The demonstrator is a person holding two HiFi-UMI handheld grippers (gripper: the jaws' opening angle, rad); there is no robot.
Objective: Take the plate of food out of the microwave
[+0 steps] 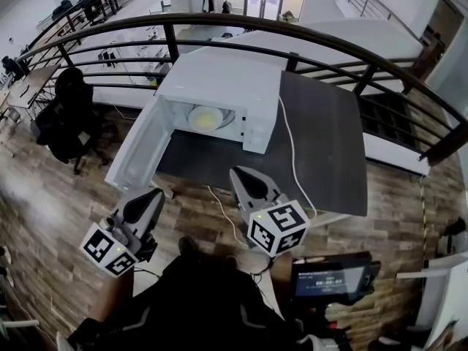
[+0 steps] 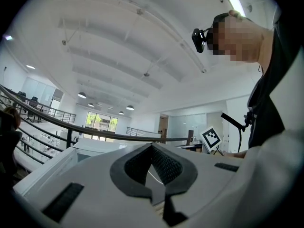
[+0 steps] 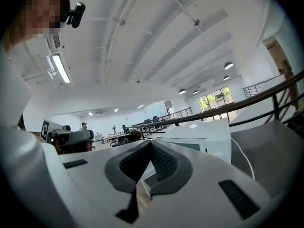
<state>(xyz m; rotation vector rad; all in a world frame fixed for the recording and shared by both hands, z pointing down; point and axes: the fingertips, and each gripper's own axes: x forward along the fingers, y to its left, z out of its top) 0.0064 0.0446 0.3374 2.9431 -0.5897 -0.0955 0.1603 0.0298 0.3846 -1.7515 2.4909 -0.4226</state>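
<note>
L gripper (image 1: 155, 194) & R gripper (image 1: 239, 174): jaws shut, empty, well short of microwave (image 1: 219, 75) on dark surface (image 1: 322, 145); plate of food (image 1: 206, 117) sits inside, open door (image 1: 142, 148) swung out left. Risks: L clips door, or one-sided rim grip tips plate, spills food.

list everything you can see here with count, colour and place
boxy white microwave: one, white, on the table's left end, door open
round plate of yellow food: one, pale, inside the microwave
dark grey table: one, by the railing
thin white cable: one, across the table
curved black metal railing: one, behind the table
black office chair: one, far left
left gripper: one, white, shut, lower left
right gripper: one, white, shut, lower centre
</note>
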